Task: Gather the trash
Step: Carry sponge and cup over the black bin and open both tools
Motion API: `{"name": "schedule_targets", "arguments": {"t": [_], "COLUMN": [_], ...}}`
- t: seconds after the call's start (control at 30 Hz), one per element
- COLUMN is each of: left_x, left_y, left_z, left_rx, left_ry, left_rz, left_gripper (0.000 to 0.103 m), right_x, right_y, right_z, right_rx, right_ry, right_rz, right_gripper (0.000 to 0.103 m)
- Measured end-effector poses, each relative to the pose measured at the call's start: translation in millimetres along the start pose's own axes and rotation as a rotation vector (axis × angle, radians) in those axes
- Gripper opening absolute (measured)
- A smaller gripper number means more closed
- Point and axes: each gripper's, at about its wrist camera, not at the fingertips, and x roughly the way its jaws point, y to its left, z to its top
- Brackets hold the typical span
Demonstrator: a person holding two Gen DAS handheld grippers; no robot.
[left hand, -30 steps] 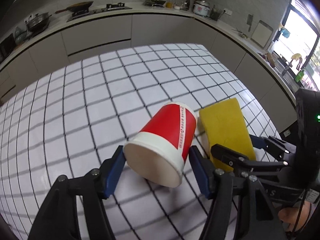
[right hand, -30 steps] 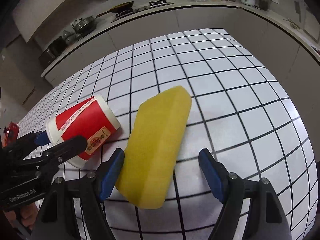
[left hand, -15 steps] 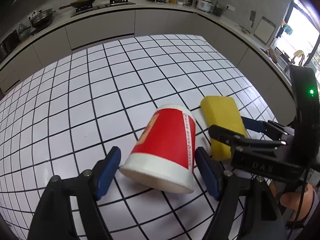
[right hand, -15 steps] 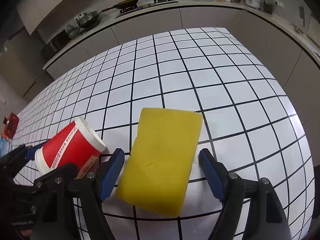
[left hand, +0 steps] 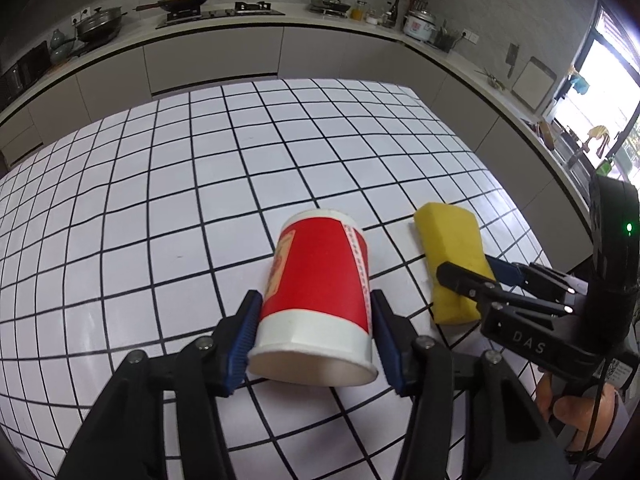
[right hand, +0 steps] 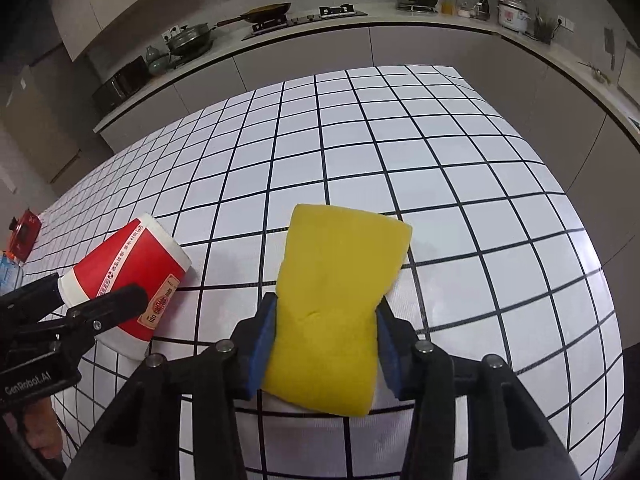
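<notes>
Cup [left hand: 320, 292], sponge [right hand: 336, 304] (both pinched)

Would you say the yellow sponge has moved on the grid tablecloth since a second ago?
Yes. The sponge was tilted up off the tablecloth a second ago; now it lies flat, and the right gripper has just closed on it.

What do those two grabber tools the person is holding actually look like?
Both are black plastic tongs with two fingers, each tipped with a ribbed blue pad. Silver screws dot the linkages. The left gripper carries white lettering "GenRobot.AI" on its side, seen from the right wrist camera. The right gripper shows "DAS" lettering, a lit green light on its black body, a thin black cable and a small label.
</notes>
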Motion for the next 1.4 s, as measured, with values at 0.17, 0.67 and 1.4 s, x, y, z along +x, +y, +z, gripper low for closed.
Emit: {"name": "schedule_targets", "arguments": {"t": [0.17,0.67,1.4], "left_x": [-10.9,-28.9,-17.8], "left_y": [-2.7,-71.3,-239.5], "left_z": [-3.8,-29.7,-66.8], "left_rx": [-0.021,-0.089,0.009], "left_ry": [-0.021,-0.071,-0.036], "left_rz": [-0.003,0.057,-0.183], "left_gripper": [0.055,0.055,0.055], "right_x": [-14.7,-79.3,-197.3], "right_y": [0.2,-51.8,-248.7], "right_z": [-5.4,-37.4,-150.3], "right_rx": [-0.008,-0.031,0.236], "right_ry": [-0.022,-0.07,-0.105], "right_rz": [0.01,0.118,-0.058], "right_gripper": [0.047,0.047,0.047]}}
